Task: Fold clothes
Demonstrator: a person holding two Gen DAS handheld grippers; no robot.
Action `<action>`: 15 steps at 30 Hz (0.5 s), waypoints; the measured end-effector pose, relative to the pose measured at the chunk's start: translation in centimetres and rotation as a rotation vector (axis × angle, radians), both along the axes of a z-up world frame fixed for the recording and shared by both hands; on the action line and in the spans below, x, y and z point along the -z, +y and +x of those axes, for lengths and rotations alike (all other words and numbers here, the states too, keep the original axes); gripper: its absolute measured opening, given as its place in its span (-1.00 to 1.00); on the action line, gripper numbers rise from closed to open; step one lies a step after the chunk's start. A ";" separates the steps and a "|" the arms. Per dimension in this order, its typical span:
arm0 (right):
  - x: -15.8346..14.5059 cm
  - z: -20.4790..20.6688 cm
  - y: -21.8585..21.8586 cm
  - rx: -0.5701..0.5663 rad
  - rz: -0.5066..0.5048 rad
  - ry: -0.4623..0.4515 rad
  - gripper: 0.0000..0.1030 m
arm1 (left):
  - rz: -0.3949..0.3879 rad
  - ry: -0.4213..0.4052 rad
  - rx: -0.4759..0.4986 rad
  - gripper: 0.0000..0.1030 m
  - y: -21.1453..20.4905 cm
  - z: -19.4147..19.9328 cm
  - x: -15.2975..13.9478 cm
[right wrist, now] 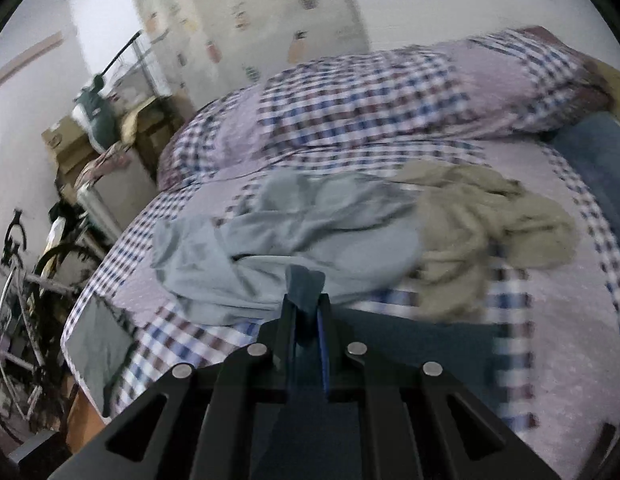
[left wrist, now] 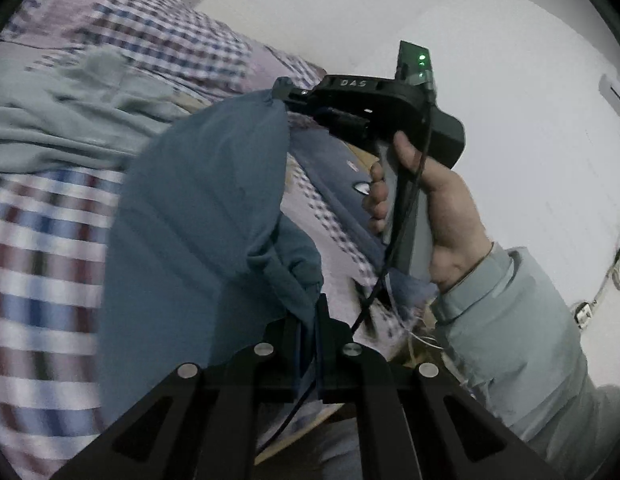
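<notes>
Above the checked bedspread (right wrist: 549,344), both grippers are clenched on one teal-blue garment (left wrist: 198,216), which hangs lifted between them. From the left wrist view, the left gripper (left wrist: 308,320) pinches a bunched edge, while the right gripper (left wrist: 284,90), held in a hand (left wrist: 437,208) with a pale sleeve (left wrist: 521,344), grips the far corner. Farther off on the bed lie a crumpled light-blue garment (right wrist: 270,236) and, touching it, a beige garment (right wrist: 489,224).

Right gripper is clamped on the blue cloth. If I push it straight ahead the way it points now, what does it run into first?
Probably the crumpled light blue garment on the bed, straight past the right gripper and its pinched teal cloth. The beige garment sits off to the right. Depth is uncertain.
</notes>
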State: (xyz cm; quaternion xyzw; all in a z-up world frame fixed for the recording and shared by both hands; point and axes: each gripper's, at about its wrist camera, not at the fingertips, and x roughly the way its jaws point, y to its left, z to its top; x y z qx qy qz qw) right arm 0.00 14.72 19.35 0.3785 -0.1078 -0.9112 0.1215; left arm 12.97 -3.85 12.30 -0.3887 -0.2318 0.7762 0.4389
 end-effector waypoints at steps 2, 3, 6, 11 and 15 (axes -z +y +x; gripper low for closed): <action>0.8 0.0 3.7 0.032 -0.013 -0.014 -0.84 | -0.010 -0.018 0.035 -0.94 4.0 -0.1 0.4; 1.4 -0.2 5.5 0.047 -0.019 -0.026 -0.84 | -0.022 -0.026 0.045 -0.94 5.7 0.0 0.8; 4.2 -1.3 10.0 0.088 -0.035 -0.073 -0.84 | -0.078 -0.073 0.071 -0.94 11.7 -0.4 3.2; 9.0 -3.3 15.2 0.144 -0.047 -0.143 -0.84 | -0.171 -0.137 0.055 -0.94 18.4 -2.0 7.4; 13.0 -4.9 18.5 0.217 -0.010 -0.245 -0.64 | -0.222 -0.199 0.057 -0.80 21.0 -2.3 9.5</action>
